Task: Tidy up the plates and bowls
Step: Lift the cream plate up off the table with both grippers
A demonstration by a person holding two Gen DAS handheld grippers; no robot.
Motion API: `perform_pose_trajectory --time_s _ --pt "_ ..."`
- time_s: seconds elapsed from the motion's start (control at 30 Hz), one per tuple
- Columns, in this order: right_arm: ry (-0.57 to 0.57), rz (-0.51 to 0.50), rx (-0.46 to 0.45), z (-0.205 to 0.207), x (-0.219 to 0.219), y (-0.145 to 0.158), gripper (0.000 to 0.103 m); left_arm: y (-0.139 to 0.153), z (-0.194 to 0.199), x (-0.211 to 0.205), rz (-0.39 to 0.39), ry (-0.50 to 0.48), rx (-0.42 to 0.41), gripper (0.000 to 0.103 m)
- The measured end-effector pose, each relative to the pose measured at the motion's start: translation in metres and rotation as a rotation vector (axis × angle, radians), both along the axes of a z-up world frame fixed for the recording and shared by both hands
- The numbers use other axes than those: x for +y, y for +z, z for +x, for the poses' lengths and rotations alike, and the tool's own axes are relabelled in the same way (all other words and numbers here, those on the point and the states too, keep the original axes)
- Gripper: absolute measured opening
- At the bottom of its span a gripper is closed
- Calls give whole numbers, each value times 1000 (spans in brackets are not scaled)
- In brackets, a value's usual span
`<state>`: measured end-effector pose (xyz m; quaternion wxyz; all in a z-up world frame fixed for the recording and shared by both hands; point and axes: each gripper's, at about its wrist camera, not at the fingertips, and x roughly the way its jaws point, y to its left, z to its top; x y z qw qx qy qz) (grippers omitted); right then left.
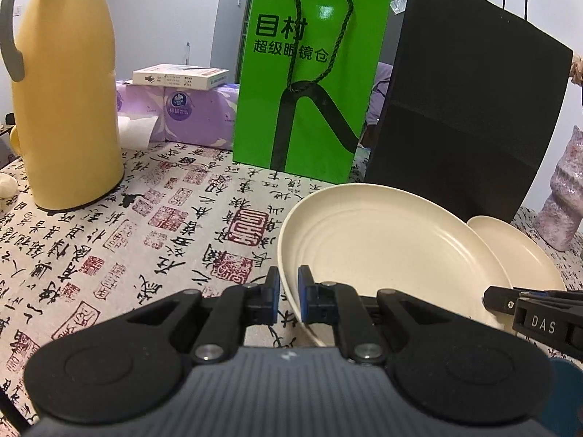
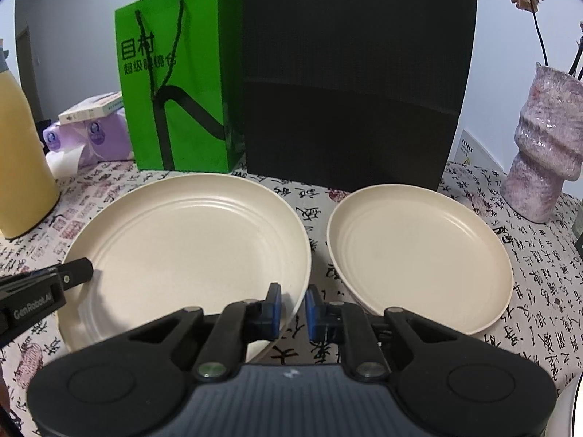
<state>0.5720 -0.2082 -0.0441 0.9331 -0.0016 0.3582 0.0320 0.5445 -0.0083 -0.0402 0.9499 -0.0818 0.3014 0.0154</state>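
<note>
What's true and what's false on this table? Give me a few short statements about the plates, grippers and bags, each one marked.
1. The left gripper and right gripper both clamp the larger plate by its rim. True.
2. The smaller plate is stacked inside the larger one. False: it lies beside it, apart.
3. The green bag stands left of the black bag. True.
4. The vase is empty. False: it holds dried flower stems.

Matt plates (glossy paper bag)
</note>
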Motion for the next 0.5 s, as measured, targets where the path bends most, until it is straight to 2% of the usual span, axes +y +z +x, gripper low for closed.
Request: perform_pose_trajectory --time_s 0.5 --pt "8 8 -79 -15 2 12 13 11 -10 -1 21 20 -74 10"
